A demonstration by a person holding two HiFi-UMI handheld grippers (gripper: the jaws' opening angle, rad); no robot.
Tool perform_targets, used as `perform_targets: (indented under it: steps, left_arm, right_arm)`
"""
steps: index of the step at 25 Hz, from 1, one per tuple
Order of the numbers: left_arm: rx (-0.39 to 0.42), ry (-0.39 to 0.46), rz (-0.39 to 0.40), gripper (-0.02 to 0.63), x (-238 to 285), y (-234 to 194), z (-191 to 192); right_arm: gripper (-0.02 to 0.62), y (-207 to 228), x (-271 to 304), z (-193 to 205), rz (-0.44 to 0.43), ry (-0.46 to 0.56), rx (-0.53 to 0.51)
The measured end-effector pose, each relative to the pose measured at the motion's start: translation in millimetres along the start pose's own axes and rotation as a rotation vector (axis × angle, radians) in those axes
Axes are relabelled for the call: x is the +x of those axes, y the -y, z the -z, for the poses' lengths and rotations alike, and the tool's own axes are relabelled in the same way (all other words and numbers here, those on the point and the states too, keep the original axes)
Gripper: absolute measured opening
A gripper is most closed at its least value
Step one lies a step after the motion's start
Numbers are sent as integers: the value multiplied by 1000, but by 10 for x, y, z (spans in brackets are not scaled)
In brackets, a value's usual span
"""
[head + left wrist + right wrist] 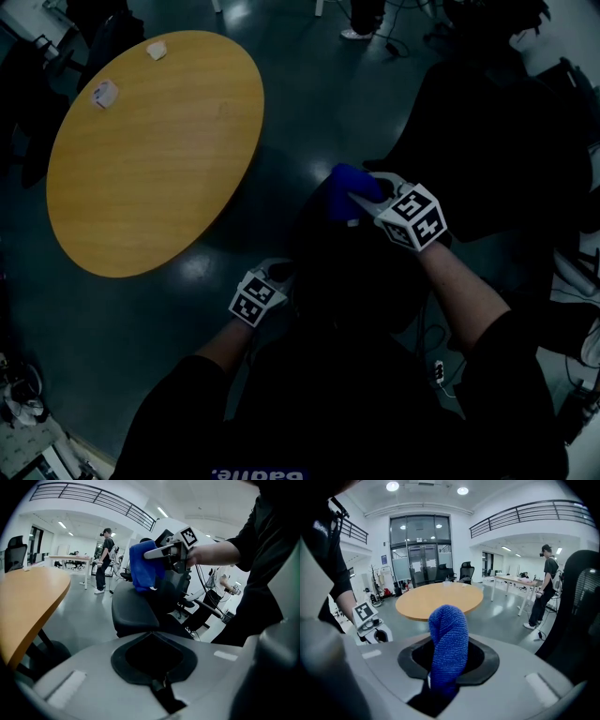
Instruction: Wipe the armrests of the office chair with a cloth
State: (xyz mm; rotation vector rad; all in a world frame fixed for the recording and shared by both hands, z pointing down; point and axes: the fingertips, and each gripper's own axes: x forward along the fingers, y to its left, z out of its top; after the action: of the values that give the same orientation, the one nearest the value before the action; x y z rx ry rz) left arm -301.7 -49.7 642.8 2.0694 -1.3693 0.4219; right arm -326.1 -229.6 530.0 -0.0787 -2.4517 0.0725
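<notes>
My right gripper point(364, 200) is shut on a blue cloth point(348, 189), which stands bunched up out of its jaws in the right gripper view point(449, 637). The left gripper view shows that cloth point(141, 568) held just above a black office chair point(135, 607) with a padded surface. In the dim head view the chair point(349, 274) is a dark mass between my two hands. My left gripper point(277, 274) sits low at the chair's left side, its jaws together with nothing between them point(152, 654). Its marker cube also shows in the right gripper view point(370, 619).
A round wooden table point(155, 150) stands to the left, with two small items near its far edge. Another dark chair point(487, 141) is at the right. A person point(105, 559) stands farther back in the hall among desks. Cables lie on the floor at the right.
</notes>
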Motion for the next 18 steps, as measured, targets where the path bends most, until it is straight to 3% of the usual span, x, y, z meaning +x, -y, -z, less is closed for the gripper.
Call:
perform_targets:
  steps: [9,18]
  left_arm:
    - [9,-7,-9,18,15,-59,-31]
    - [2,1,-16,18,24,-60,-42]
  right_arm:
    - [112,603,313,-298,117,-24,-72]
    - [112,798,631,-426,164,-76,-166]
